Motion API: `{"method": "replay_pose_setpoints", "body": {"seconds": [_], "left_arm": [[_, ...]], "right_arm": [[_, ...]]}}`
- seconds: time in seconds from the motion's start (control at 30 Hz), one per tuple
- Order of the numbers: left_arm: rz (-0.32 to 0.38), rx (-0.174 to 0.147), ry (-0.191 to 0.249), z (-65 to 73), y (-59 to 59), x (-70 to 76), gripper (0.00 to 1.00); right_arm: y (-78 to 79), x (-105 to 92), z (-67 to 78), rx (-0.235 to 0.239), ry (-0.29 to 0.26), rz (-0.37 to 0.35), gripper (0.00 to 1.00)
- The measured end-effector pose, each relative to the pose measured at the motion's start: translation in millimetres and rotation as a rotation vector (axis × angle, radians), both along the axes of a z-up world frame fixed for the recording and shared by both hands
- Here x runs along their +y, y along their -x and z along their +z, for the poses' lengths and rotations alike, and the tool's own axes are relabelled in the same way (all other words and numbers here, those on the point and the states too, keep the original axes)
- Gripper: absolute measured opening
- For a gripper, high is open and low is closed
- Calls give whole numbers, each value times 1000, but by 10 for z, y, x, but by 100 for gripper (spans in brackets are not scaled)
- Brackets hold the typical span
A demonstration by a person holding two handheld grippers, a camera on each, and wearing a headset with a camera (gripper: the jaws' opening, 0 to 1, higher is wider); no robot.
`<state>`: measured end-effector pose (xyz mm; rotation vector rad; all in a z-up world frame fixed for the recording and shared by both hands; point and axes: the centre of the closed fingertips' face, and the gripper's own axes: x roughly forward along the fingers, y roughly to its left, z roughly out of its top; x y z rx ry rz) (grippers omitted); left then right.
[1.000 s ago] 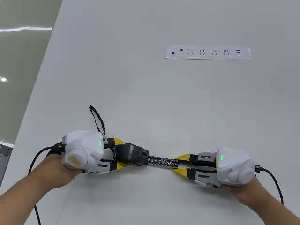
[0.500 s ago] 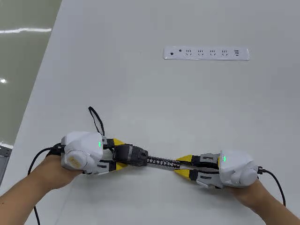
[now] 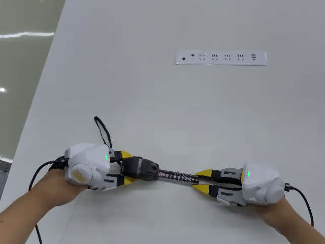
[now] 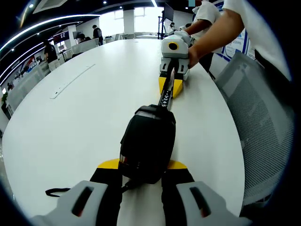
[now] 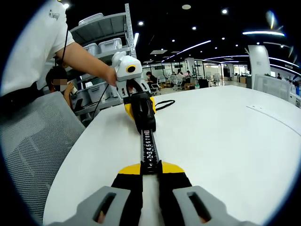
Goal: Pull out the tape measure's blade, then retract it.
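Note:
The black tape measure case (image 3: 140, 168) (image 4: 147, 141) (image 5: 142, 110) lies low over the white table, with my left gripper (image 3: 127, 168) (image 4: 141, 165) shut on it. Its dark numbered blade (image 3: 176, 176) (image 4: 165, 96) (image 5: 149, 147) runs out to the right. My right gripper (image 3: 199, 181) (image 5: 150, 168) is shut on the blade's end. Across the table, the right gripper (image 4: 171, 82) appears in the left gripper view, and the left gripper (image 5: 136, 104) in the right gripper view. A black wrist strap (image 3: 102, 130) (image 5: 164, 103) trails behind the case.
A white power strip (image 3: 220, 58) (image 4: 73, 81) (image 5: 271, 116) lies farther back on the table (image 3: 152, 91). The table's left edge drops to a green floor (image 3: 25, 61). Black cables (image 3: 43, 170) trail from both grippers. A grey mesh chair (image 4: 263, 122) stands beside the table.
My right gripper has moved to the right with the blade's end, so more of the blade shows. The left gripper holds the case still.

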<state>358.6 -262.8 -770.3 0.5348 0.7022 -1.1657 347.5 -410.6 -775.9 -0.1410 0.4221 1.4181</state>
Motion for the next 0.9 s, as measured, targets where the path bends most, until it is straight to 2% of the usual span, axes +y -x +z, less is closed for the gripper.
{"method": "replay_pose_setpoints", "body": {"seconds": [0.9], "left_arm": [[0, -3, -8, 0, 4, -9, 28]], "right_arm": [[30, -309, 18, 7, -1, -24, 9]]}}
